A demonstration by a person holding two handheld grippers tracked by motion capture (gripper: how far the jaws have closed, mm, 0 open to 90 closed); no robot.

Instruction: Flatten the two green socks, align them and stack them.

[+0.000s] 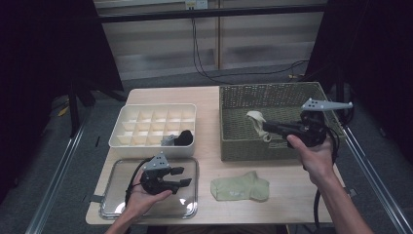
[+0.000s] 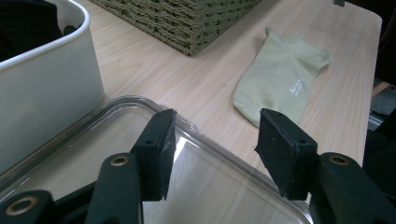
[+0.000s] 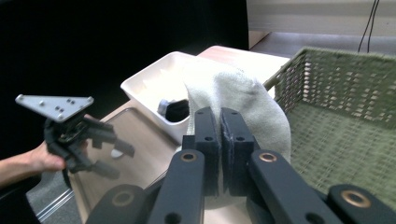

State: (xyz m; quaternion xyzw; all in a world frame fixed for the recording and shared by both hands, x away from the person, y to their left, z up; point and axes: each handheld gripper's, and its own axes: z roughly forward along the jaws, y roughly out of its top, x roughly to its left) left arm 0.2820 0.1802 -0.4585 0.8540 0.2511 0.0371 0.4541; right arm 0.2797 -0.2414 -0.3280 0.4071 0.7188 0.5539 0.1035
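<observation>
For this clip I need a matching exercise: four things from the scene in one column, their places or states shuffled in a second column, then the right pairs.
Things:
1. right gripper
2. left gripper
3. flat green sock
4. wicker basket

Places or states:
A. lies on the bare table near the front edge
B. stands at the back right of the table
C. open, over the clear tray
D. shut on a pale sock

Pairs: 1-D, 2-C, 3-A, 4-B
</observation>
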